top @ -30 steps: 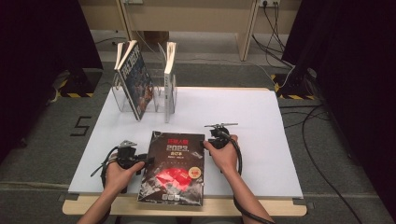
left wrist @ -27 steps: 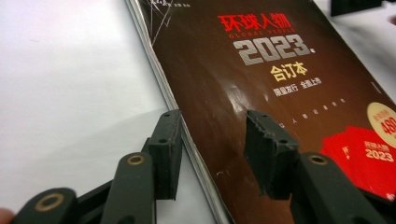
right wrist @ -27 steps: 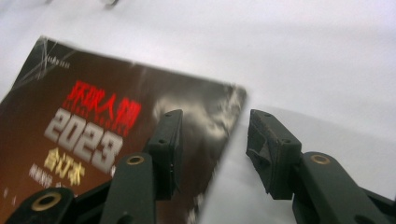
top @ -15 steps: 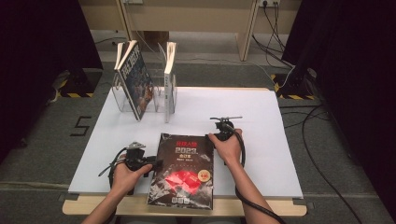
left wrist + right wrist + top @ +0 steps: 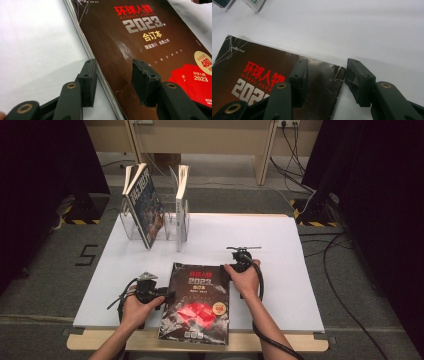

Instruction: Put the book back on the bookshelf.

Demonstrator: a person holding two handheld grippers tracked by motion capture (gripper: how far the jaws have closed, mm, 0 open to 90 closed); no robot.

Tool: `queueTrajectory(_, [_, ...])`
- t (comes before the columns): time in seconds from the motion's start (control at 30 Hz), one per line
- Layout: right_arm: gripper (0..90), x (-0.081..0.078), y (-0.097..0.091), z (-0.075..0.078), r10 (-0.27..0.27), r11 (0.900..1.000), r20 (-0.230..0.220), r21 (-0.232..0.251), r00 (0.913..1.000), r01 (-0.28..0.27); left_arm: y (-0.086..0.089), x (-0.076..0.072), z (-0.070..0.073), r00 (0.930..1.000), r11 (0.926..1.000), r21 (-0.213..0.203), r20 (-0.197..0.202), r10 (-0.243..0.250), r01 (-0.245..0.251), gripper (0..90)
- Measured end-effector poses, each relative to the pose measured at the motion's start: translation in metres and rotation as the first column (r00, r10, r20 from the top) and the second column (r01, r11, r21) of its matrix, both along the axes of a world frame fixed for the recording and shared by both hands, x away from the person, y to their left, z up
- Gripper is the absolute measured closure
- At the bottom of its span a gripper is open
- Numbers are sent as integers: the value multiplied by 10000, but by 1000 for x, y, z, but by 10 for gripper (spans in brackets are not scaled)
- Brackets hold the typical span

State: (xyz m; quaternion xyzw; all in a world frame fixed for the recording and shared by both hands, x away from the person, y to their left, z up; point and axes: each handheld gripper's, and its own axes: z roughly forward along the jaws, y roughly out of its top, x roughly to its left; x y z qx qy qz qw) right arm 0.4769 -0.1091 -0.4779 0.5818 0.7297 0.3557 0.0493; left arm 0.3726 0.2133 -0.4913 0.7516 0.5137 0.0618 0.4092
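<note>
Magazine (image 5: pixel 196 306) flat, left gripper (image 5: pixel 167 295), right gripper (image 5: pixel 229 268) straddling edges

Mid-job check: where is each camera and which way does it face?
High view: above the near table edge, looking forward and down at the magazine; forearms, left gripper, right gripper.
Left gripper view: on that gripper, facing the magazine's spine; open jaws straddle it.
Right gripper view: facing the torn corner; open jaws.
All share the magazine.
</note>
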Motion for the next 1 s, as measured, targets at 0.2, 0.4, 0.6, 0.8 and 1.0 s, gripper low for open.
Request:
queueTrajectory(0.2, [538, -6, 2, 1, -145, 9998, -38, -121, 9999, 145, 0, -1, 0, 10000, 10000, 30, 52, 21, -21, 560])
queueTrajectory(0.4, [589, -4, -4, -1, -238, 9993, -38, 304, 9997, 239, 0, -1, -1, 10000, 10000, -15, 90, 41, -41, 560])
queueTrajectory(0.6, [562, -1, -3, -2, -353, 9987, -67, 365, 9994, 355, -1, -1, -1, 9999, 10000, -5, 67, 78, -78, 560])
queueTrajectory(0.8, [573, -4, -4, -3, -482, 9971, -164, 590, 9987, 490, -2, -3, -1, 9998, 9999, 108, 182, 114, -116, 559])
queueTrajectory(1.0, [592, -5, -6, -2, -392, 9972, -335, 622, 9987, 412, -2, -3, -1, 9998, 9999, 95, 187, 115, -117, 561])
